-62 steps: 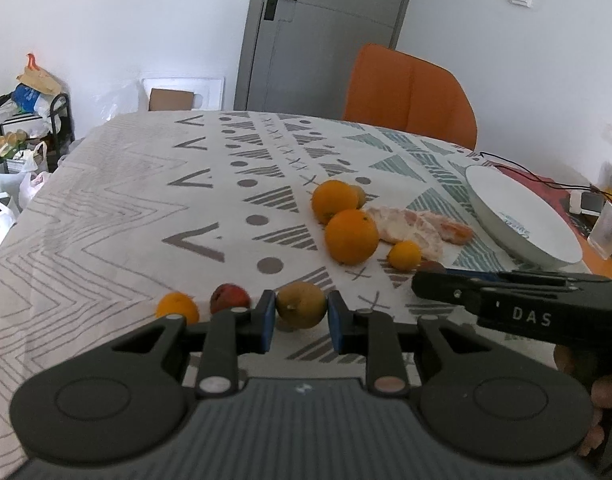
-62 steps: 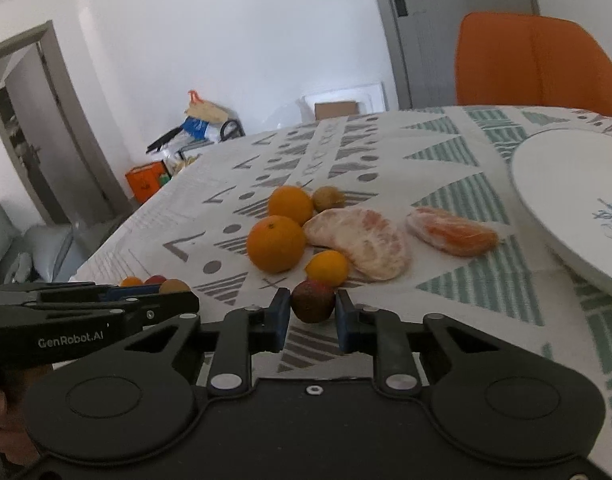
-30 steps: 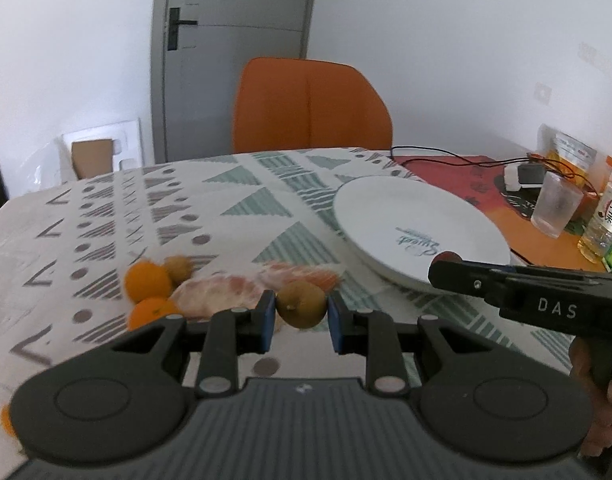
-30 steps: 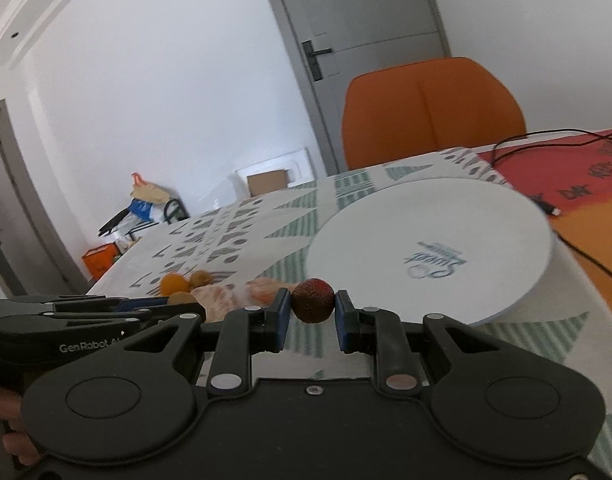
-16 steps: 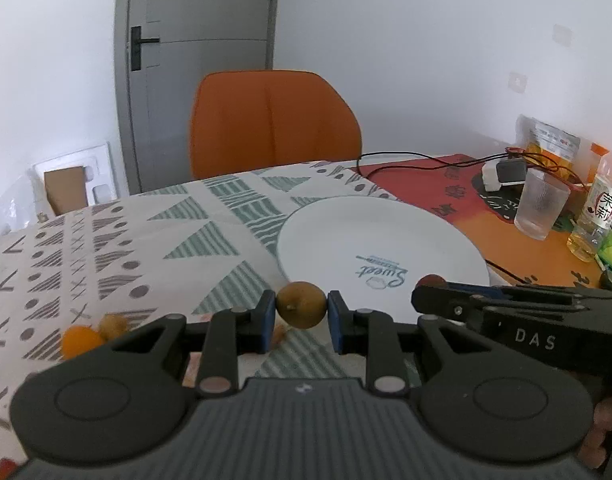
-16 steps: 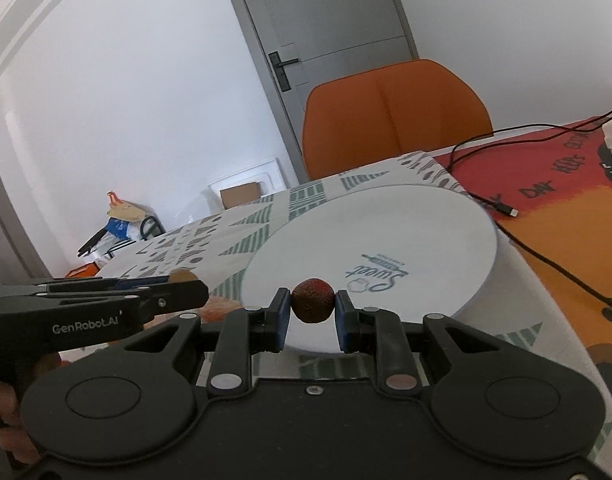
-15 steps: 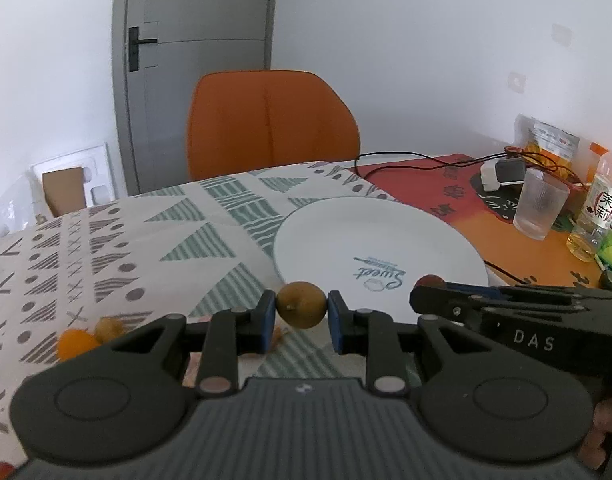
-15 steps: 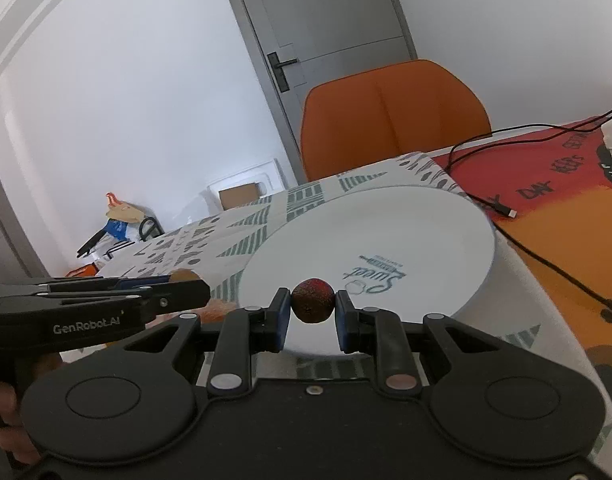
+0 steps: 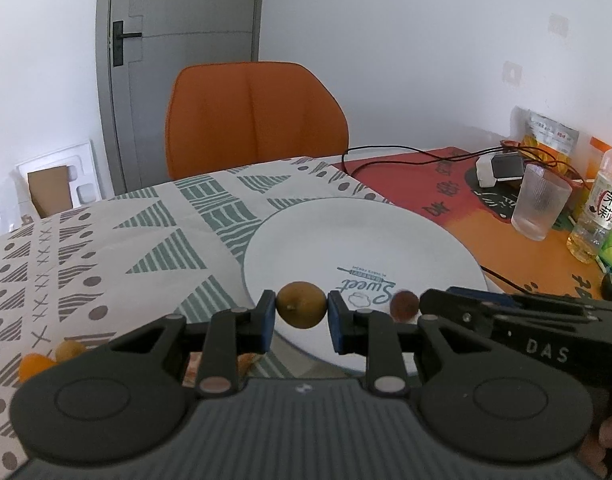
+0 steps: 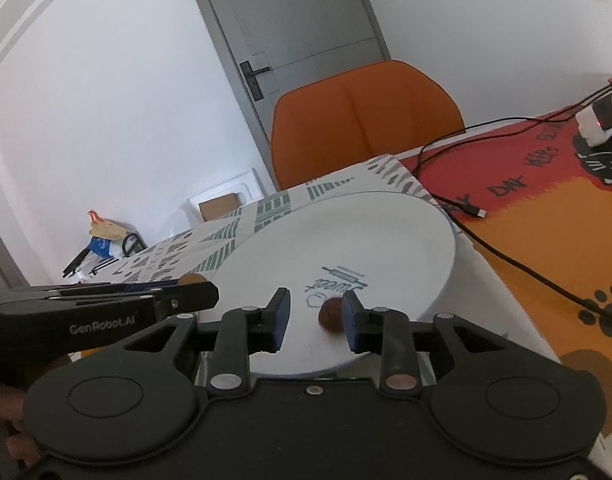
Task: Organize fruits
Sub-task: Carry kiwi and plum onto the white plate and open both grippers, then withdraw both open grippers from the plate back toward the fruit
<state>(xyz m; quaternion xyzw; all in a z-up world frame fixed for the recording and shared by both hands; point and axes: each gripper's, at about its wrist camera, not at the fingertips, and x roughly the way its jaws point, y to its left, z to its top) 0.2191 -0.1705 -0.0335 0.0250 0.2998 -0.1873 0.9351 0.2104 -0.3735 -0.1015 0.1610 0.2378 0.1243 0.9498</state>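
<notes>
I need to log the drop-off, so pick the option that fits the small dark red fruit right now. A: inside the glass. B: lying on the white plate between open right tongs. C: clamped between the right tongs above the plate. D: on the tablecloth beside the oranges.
B: the small dark red fruit lies on the white plate, and the right tongs stand open around it.

Home dining table (image 9: 106, 240), chair (image 9: 254, 116)
</notes>
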